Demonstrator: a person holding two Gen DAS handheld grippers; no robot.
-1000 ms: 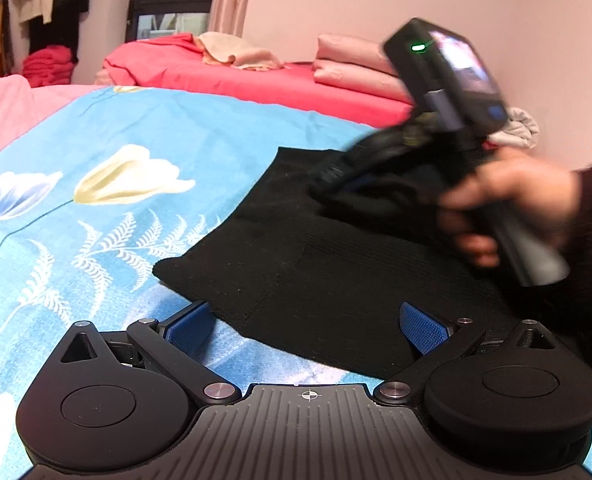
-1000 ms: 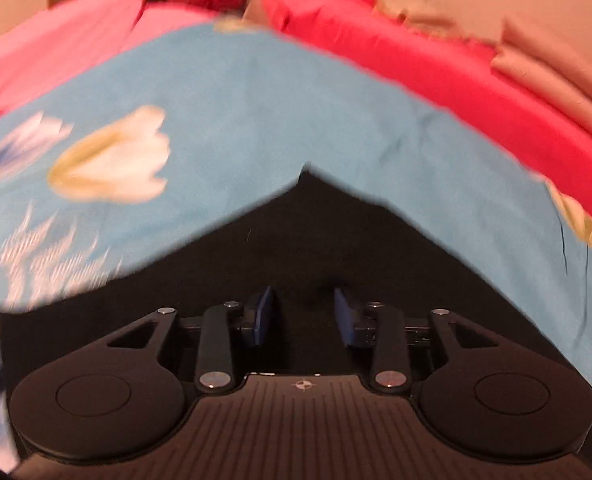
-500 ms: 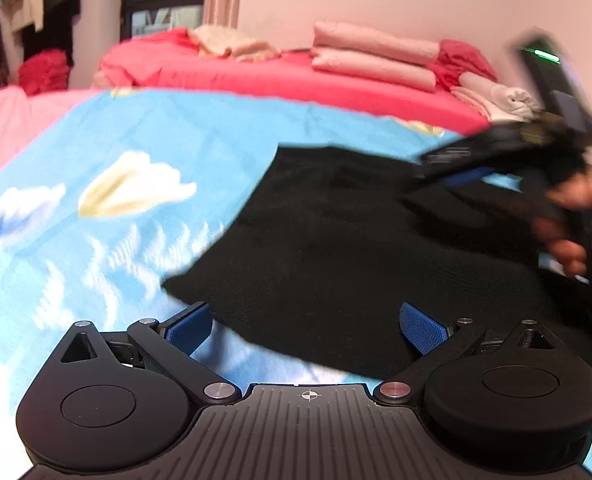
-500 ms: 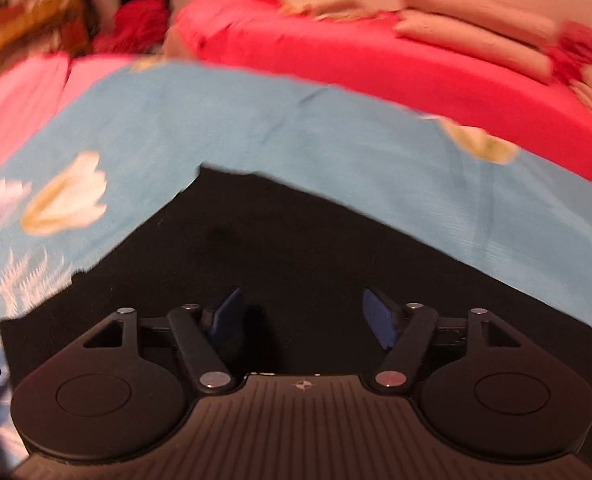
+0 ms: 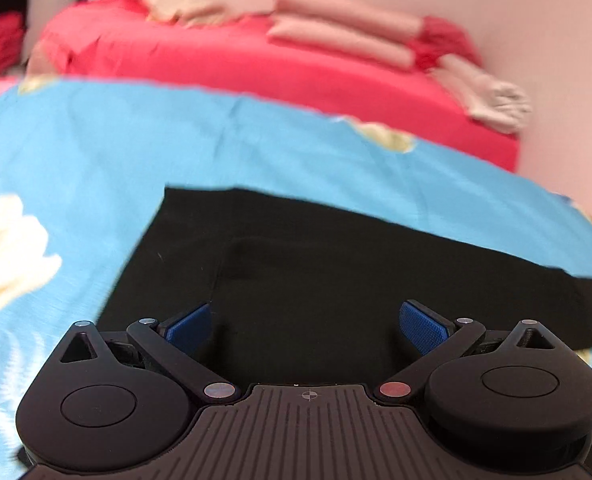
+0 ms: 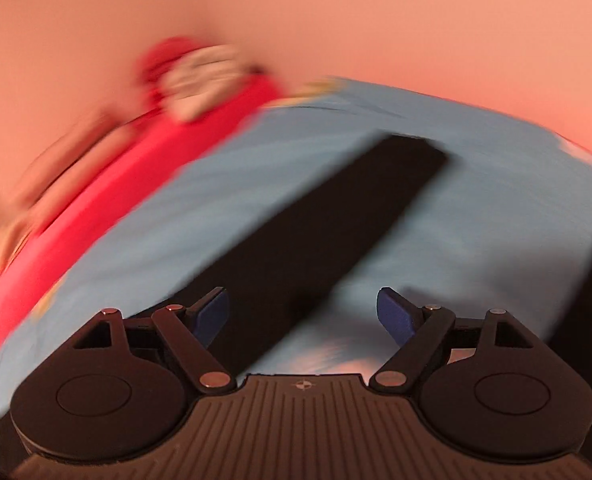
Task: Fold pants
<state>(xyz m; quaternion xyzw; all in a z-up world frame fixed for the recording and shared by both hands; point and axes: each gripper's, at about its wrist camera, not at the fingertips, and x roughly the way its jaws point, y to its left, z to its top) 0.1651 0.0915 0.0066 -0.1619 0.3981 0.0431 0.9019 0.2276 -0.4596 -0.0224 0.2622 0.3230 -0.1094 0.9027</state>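
A: Where do your pants [image 5: 315,280] lie?

B: Flat on the blue flowered sheet [image 5: 96,152]; from your left gripper [image 5: 305,326] the black cloth fills the middle, one corner up at 11 o'clock; its blue pads [image 5: 188,326] stand wide apart with nothing between them.

A: And your right gripper [image 6: 301,314]?

B: Jaws spread wide too, holding nothing; a black leg [image 6: 335,232] runs from between them out toward 1 o'clock; that view is badly blurred; the red bedding [image 5: 256,64] sits beyond at 12 o'clock in the left view.
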